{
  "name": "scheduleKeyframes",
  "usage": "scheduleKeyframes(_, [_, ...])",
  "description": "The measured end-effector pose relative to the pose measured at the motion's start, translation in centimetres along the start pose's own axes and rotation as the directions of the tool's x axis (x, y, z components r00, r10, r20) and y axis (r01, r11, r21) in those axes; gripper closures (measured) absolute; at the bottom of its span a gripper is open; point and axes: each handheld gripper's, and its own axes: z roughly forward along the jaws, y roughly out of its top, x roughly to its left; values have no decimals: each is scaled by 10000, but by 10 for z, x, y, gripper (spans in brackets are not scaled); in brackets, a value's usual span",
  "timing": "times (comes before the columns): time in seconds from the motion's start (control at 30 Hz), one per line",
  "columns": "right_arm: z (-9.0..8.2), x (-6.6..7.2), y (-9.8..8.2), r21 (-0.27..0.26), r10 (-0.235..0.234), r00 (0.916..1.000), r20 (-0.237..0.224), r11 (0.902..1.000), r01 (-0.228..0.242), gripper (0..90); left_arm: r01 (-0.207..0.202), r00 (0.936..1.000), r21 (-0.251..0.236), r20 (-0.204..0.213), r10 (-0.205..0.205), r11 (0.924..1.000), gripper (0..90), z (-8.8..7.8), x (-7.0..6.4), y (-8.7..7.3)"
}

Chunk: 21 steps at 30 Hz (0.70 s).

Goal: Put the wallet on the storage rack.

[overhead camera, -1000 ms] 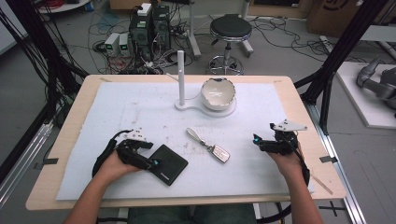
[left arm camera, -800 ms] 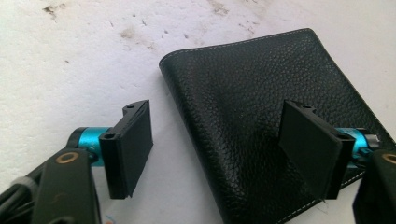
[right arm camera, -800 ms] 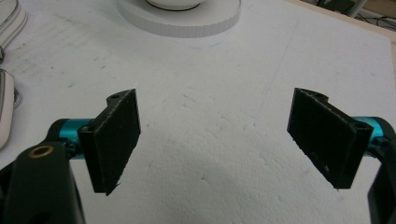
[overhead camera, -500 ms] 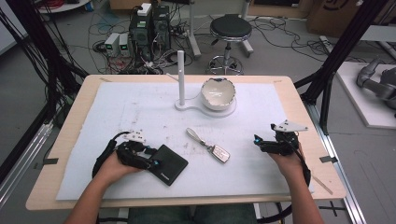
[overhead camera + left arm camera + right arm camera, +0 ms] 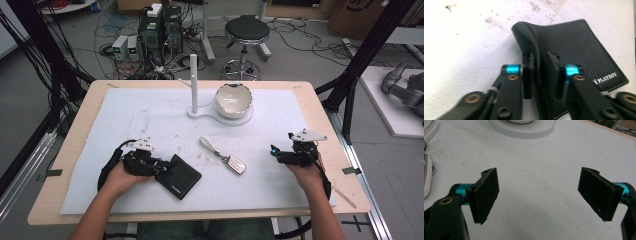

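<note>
A black leather wallet [image 5: 181,179] lies on the white mat at the front left. My left gripper [image 5: 160,167] is at its left edge. In the left gripper view the jaws have just been closing and now pinch a raised fold of the wallet [image 5: 579,42], with my left gripper [image 5: 541,60] shut on it. At the front right my right gripper [image 5: 275,151] rests low over the mat. Its pads [image 5: 486,195] stand wide apart around bare mat, so my right gripper [image 5: 540,190] is open.
A car key with a strap [image 5: 235,164] lies mid-table between the hands. Behind it a white base [image 5: 220,116] carries an upright post [image 5: 193,82] and a cracked white bowl [image 5: 233,100]. The base's edge [image 5: 524,130] appears in the right gripper view.
The left gripper's jaws have closed onto the wallet's edge. Both hands stayed where they were.
</note>
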Motion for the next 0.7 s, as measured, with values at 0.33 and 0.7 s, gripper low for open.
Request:
scheduleKeyframes(0.33, [1,-1,-1,-6,34,10000,-42,10000,-34,174,-371,9993,-804,46,376,9961,822,-13,-11,15])
scheduleKeyframes(0.7, [3,-3,-1,18,168,9998,-94,9999,-168,174,-1625,9859,-1247,-620,1557,9788,825,-36,-32,57])
